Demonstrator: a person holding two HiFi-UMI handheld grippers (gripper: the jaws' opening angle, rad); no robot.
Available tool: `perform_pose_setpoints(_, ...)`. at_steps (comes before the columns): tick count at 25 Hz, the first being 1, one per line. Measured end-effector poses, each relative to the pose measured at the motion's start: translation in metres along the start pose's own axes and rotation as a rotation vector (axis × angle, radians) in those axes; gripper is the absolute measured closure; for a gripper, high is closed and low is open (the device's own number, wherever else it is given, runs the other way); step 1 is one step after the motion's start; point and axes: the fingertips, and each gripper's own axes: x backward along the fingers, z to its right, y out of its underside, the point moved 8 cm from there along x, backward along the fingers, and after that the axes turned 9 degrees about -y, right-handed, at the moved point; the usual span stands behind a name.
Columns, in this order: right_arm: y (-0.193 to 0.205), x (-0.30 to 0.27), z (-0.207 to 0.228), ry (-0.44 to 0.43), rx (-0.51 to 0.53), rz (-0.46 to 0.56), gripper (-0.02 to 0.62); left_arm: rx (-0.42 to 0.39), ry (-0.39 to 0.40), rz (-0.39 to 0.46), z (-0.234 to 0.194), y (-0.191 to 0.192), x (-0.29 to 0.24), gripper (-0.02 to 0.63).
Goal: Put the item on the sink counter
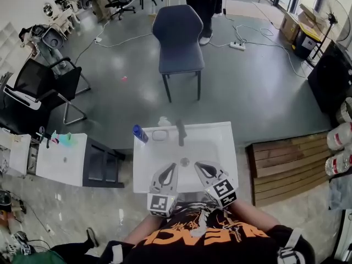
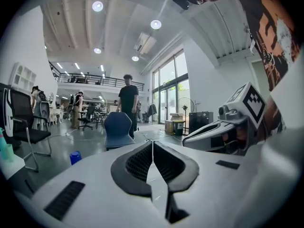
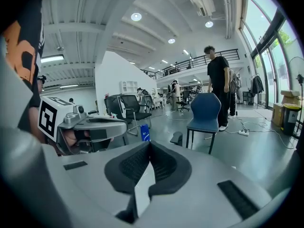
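Observation:
A white sink counter (image 1: 220, 142) lies right below me, its basin drain (image 1: 185, 161) in the middle. A blue bottle (image 1: 139, 133) lies on the counter's back left corner, and it also shows small in both gripper views (image 2: 75, 156) (image 3: 145, 133). A dark faucet (image 1: 180, 132) stands at the back rim, with a clear dish (image 1: 159, 135) beside it. My left gripper (image 1: 174, 166) hangs over the basin's near left, jaws shut and empty (image 2: 153, 144). My right gripper (image 1: 197, 164) is beside it, also shut with nothing between its pads (image 3: 149, 145).
A blue chair (image 1: 177, 34) stands beyond the sink, with a person (image 1: 201, 4) behind it. A black office chair (image 1: 38, 87) and a white cabinet (image 1: 60, 161) are at the left. A wooden pallet (image 1: 286, 169) lies at the right. Cables cross the floor.

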Motion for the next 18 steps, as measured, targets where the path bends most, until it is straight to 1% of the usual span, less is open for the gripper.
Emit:
perform_pose_setpoints(4,0.002,0.017,-0.005,0.003,0.001,0.022,0.581,-0.007,0.009,0.014,0.017,-0.007,0.009,0.584)
perform_pose_setpoints(7,0.012,0.031,-0.009,0.008,-0.001,0.034,0.581,-0.002,0.016,0.030,0.033,-0.006,0.016,0.586)
perform_pose_setpoints(11,0.014,0.048,-0.014,0.020,0.000,0.055,0.581,-0.028,0.032,0.033,0.047,-0.006,0.026,0.589)
perform_pose_setpoints(16,0.018,0.070,-0.021,0.035,0.002,0.081,0.581,0.016,0.034,0.061,0.068,-0.019,0.039,0.589)
perform_pose_setpoints(18,0.021,0.080,-0.026,0.046,0.005,0.099,0.581,-0.018,0.050,0.051,0.075,-0.011,0.047,0.589)
